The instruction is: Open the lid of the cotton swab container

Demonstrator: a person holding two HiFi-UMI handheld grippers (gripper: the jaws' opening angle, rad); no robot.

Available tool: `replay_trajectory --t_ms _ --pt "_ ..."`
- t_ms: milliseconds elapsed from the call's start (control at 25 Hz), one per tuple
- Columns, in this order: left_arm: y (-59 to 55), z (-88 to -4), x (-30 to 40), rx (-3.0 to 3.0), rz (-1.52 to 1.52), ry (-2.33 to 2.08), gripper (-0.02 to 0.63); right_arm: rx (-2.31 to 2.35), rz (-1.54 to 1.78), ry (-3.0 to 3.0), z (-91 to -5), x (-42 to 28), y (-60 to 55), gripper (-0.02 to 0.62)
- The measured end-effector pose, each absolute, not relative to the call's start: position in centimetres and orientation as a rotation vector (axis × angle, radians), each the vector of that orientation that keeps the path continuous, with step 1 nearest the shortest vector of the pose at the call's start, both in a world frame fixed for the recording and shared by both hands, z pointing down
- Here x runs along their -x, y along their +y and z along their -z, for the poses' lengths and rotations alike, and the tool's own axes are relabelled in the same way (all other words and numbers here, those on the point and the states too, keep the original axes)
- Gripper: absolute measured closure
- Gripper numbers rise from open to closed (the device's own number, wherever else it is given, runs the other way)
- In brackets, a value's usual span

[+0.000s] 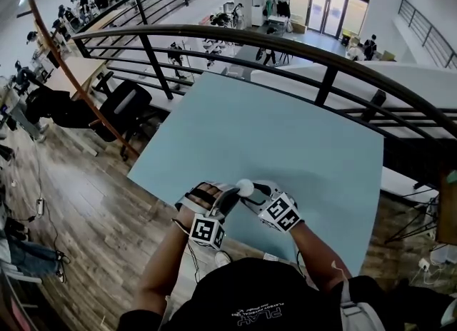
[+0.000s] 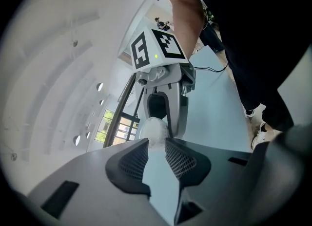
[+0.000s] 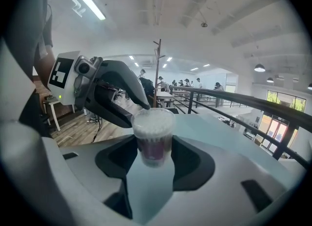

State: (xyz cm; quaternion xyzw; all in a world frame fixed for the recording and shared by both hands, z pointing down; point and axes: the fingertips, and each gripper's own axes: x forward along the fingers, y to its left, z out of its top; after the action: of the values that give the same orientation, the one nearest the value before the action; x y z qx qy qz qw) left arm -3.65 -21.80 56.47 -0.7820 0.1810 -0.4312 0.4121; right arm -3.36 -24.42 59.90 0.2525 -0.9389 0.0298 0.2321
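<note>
The cotton swab container [image 3: 154,142] is a small clear tub with a purple label, white swab tips and a clear lid [image 3: 153,118]. My right gripper [image 3: 155,160] is shut on its lower body and holds it upright. In the head view the container [image 1: 245,187] hangs over the near edge of the light blue table [image 1: 285,137], with the right gripper [image 1: 254,195] on one side. My left gripper [image 1: 233,197] meets it from the left. Its fingertips [image 3: 142,106] straddle the lid's rim. In the left gripper view the white lid [image 2: 152,128] sits pinched between that gripper's [image 2: 157,144] tips.
A black curved railing [image 1: 235,37] runs behind the table, with a lower floor beyond it. A black office chair [image 1: 125,108] stands on the wooden floor [image 1: 78,201] to the left. A cable [image 2: 209,68] lies near the table's edge.
</note>
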Motion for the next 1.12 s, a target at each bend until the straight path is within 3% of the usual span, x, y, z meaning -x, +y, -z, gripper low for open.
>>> replay_trajectory --t_ms 440,560,1000,1120 --pt "-22.3 -56.2 3.2 1.989 1.101 0.470 0.513 -0.699 -0.047 -2.570 -59.7 2.8 -25.0 0.371" --pt "-22.5 -55.8 3.7 1.994 1.091 0.481 0.548 -0.690 -0.063 -2.585 -59.2 3.4 -24.9 0.382" --pt "-22.5 -55.0 4.2 2.004 1.082 0.498 0.531 -0.696 -0.010 -2.581 -58.8 3.6 -25.1 0.380" --pt "-22.8 -53.8 4.4 2.061 1.011 0.567 0.582 -0.705 -0.020 -2.584 -58.9 3.5 -25.3 0.380"
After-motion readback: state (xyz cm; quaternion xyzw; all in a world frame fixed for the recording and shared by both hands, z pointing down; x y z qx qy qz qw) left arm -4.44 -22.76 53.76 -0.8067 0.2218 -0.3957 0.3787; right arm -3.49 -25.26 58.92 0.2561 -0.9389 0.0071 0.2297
